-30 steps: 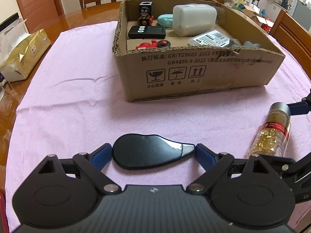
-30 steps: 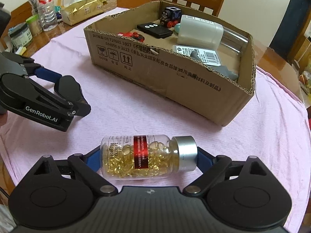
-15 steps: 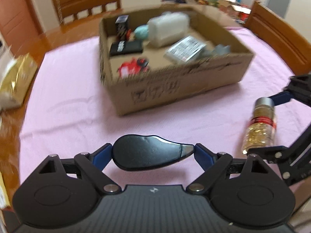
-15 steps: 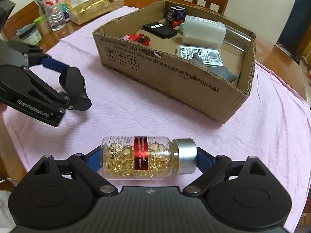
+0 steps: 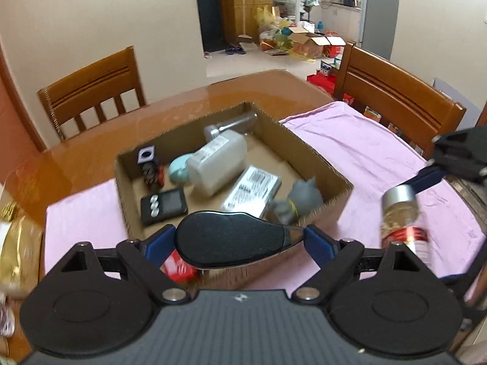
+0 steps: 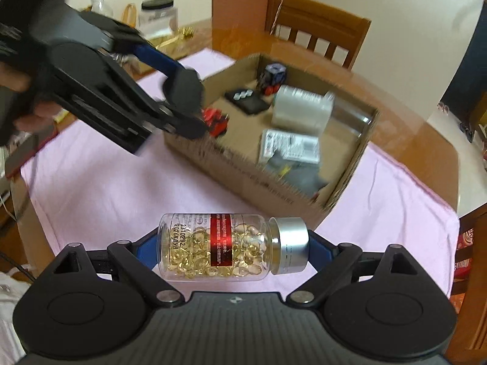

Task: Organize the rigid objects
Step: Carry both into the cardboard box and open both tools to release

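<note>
My left gripper (image 5: 240, 238) is shut on a glossy black teardrop-shaped case (image 5: 225, 238) with a silver tip, held off the table over the near wall of the open cardboard box (image 5: 319, 164). My right gripper (image 6: 232, 249) is shut on a clear capsule bottle (image 6: 213, 246) with a red label and silver cap, lying crosswise between the pads above the pink cloth (image 6: 100, 188). In the right wrist view the left gripper (image 6: 182, 94) hangs at the box's (image 6: 243, 161) left corner. The bottle (image 5: 401, 225) also shows at the right of the left wrist view.
The box holds a white jug (image 5: 216, 161), a black remote (image 5: 162, 206), a barcode packet (image 5: 252, 191), a grey figure (image 5: 301, 197), a toy block (image 5: 147, 158) and a red toy car (image 6: 216, 120). Wooden chairs (image 5: 91, 91) stand behind the table. A gold packet (image 5: 15, 243) lies left.
Both grippers have risen with their objects. The left one rolled and swung toward the box, so it now looks down into it. The right one came closer to the box.
</note>
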